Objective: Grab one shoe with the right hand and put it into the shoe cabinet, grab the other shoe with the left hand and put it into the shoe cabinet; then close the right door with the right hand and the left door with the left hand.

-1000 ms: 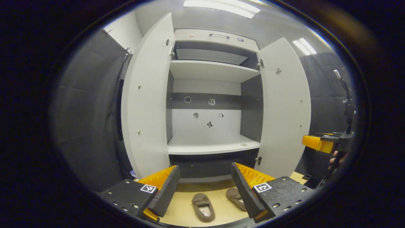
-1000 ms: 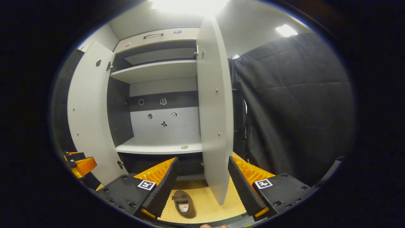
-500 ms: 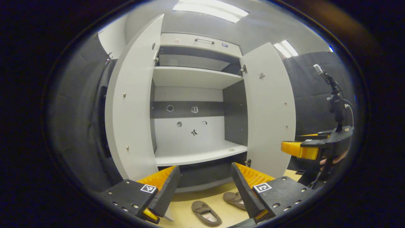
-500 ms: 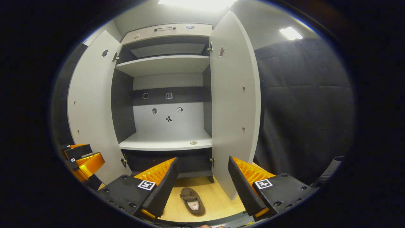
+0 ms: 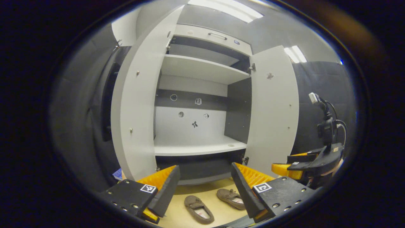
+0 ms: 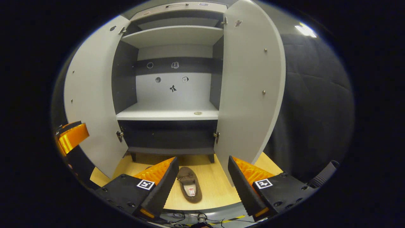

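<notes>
Two brown slippers lie on the wooden floor before the open white shoe cabinet (image 5: 199,148). In the left gripper view, one slipper (image 5: 198,209) rests between my fingers' line and the other slipper (image 5: 230,199) sits right of it, partly behind my right finger. My left gripper (image 5: 204,190) is open and empty, above the floor. In the right gripper view a slipper (image 6: 190,188) lies between my open, empty right gripper (image 6: 202,186) fingers, well below them. Both cabinet doors, the left door (image 6: 90,95) and the right door (image 6: 250,91), stand open. The other gripper (image 5: 300,163) is held at the right.
The cabinet's lower shelf (image 6: 167,114) is bare except for a small round fitting (image 6: 198,113). An upper shelf (image 5: 202,68) sits above. Black cloth walls flank the cabinet on both sides. Cables (image 6: 190,218) lie at the floor's near edge.
The right gripper has tilted downward, so the cabinet rose in its view and the slipper came nearer the middle. The left gripper shifted slightly; the other gripper dropped lower at its right.
</notes>
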`<state>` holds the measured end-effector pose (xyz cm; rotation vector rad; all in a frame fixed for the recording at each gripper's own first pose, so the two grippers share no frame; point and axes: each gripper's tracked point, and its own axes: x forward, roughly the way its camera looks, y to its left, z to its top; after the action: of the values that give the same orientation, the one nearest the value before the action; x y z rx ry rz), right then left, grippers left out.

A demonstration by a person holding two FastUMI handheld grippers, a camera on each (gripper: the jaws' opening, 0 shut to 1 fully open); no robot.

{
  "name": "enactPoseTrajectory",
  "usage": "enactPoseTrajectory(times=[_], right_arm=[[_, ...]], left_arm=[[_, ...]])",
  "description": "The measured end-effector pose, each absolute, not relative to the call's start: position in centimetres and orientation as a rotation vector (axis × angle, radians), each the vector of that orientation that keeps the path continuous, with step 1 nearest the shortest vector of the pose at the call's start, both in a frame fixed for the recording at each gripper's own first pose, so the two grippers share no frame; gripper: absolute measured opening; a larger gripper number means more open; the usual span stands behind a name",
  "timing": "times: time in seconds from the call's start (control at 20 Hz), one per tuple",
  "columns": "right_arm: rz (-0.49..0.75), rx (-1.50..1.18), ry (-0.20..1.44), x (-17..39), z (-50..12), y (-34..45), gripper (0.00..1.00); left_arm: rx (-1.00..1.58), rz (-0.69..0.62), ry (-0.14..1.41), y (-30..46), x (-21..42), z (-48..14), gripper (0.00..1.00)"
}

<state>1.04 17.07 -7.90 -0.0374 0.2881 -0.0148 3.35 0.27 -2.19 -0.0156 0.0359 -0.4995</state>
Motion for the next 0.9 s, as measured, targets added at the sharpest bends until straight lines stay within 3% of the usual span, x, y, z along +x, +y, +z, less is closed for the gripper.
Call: enactPoseTrajectory(times=[0.6,0.65,0.9], right_arm=[[0.252,0.091,0.612,5.5,-19.8,21.6,0.98],[0.260,0.075,0.630,6.1,-20.6,21.8,0.98],[0.341,0.051,0.727,8.4,-24.9,24.0,0.98]], left_arm=[[0.052,-0.353,0.118,-0.8,4.9,-4.6,0.94],[0.063,-0.342,0.126,-0.7,4.9,-4.7,1.00],[0.052,-0.301,0.168,-0.7,5.1,-5.9,1.00]])
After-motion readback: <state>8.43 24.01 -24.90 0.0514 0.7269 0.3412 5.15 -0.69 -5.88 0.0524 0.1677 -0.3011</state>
